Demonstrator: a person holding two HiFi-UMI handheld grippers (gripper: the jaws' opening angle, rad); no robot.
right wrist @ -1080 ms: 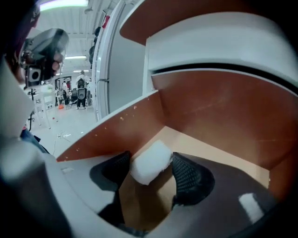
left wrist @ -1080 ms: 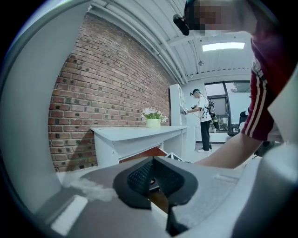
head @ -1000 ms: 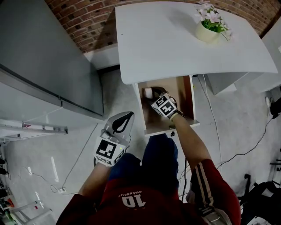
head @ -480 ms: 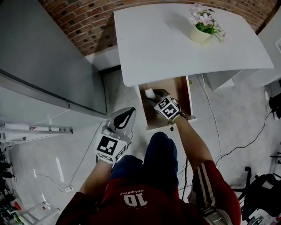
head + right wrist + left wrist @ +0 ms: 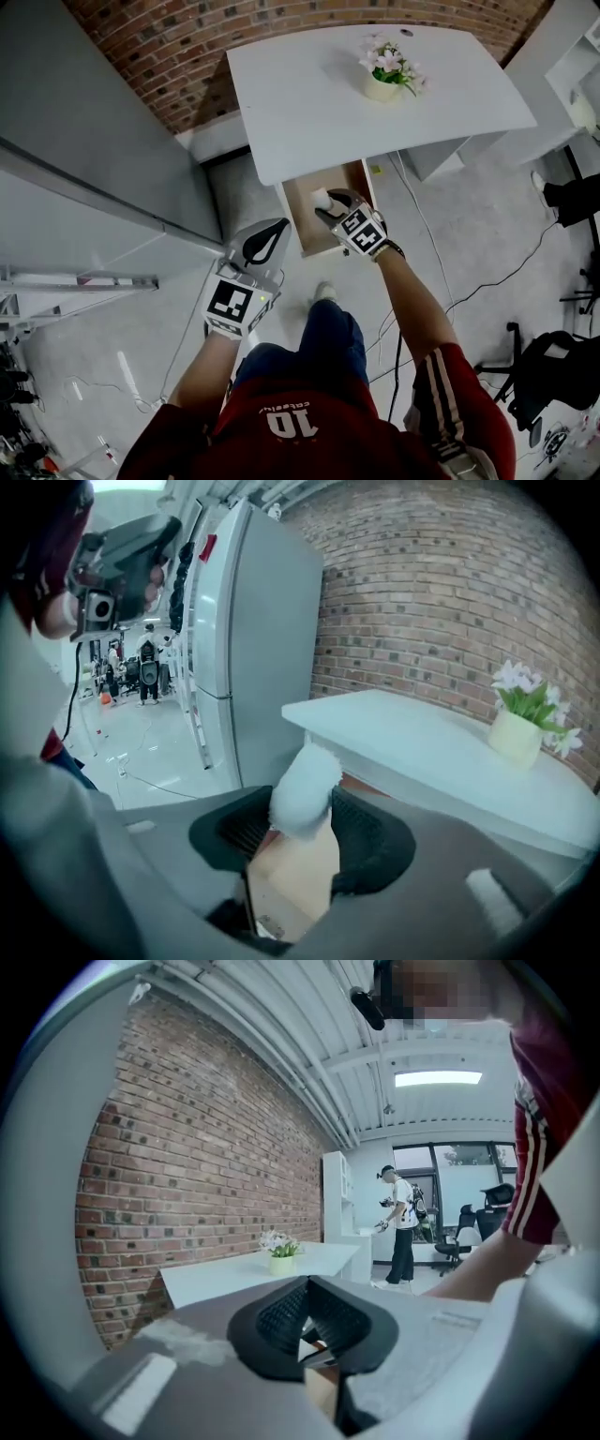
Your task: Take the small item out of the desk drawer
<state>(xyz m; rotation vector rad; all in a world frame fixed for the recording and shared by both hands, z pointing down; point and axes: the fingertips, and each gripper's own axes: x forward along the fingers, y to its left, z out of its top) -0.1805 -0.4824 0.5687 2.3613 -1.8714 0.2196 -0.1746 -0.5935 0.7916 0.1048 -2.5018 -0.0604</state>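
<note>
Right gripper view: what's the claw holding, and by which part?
The right claw, its jaws having just been closing, grips a small white item by its lower part; the rounded top sticks out above the claw.

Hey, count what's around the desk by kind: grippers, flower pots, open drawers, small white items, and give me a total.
Grippers: 2, the left gripper empty, and the right gripper, whose jaws have just been closing on the small white item.
Flower pots: 1, the flower pot on the desk.
Open drawers: 1, the drawer.
Small white items: 1.
Total: 5.
</note>
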